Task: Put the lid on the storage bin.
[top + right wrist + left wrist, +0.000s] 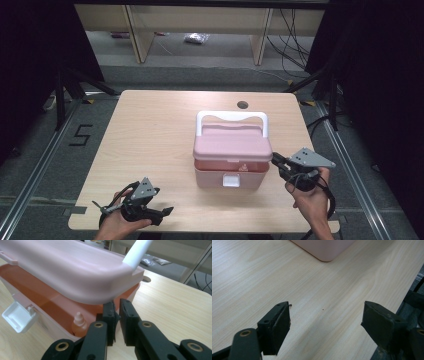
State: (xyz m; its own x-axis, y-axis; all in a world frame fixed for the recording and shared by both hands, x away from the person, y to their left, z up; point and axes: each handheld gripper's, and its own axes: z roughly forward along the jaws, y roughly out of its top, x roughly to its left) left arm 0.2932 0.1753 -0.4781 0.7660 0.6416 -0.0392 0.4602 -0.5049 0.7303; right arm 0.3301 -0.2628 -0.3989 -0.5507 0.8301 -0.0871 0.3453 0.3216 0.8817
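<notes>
Standing right of centre on the table [150, 130], the pink box [232, 150] has its lid [67, 270] raised a little, a white handle [231, 118] up and a white latch [16, 316] hanging open. Its near right corner meets the right gripper [117, 315], jaws almost closed under the lid's edge, gripping nothing. A small bottle [79, 326] stands inside. At the near left, the left gripper [325, 326] gapes wide, empty.

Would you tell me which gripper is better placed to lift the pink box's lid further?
Right: the right gripper sits nearly shut under the raised lid edge, while the left gripper hangs open over bare table.
</notes>
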